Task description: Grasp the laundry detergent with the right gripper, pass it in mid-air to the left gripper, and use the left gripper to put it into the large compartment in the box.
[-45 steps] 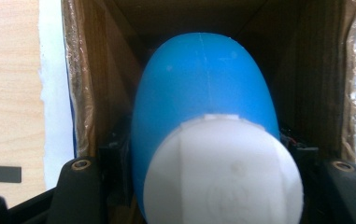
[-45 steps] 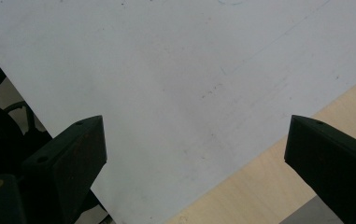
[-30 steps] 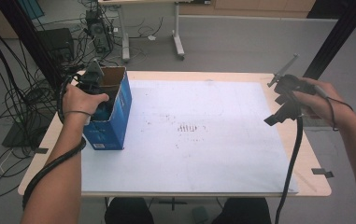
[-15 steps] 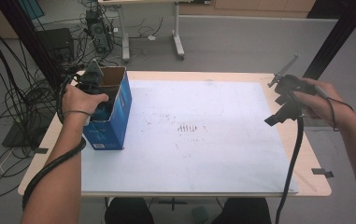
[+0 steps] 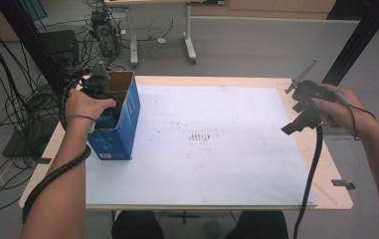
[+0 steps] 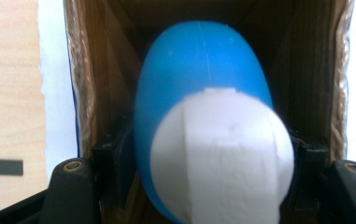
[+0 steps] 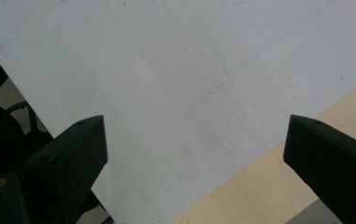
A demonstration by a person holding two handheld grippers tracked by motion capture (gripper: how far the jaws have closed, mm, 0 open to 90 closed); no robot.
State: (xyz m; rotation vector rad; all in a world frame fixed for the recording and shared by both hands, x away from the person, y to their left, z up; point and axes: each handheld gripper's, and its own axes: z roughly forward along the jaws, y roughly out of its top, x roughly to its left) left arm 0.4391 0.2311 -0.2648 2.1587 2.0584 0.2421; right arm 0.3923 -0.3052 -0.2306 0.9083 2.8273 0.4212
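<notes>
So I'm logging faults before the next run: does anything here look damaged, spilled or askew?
Nothing spilled or askew. The white sheet carries dark smudges mid-table, and the blue box has a rough, frayed rim.

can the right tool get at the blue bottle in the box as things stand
Probably not without a long move. The right tool hangs open over the table's far right edge, while the blue bottle sits down inside the blue box at the left, with the left tool around it, jaws just opening.
</notes>
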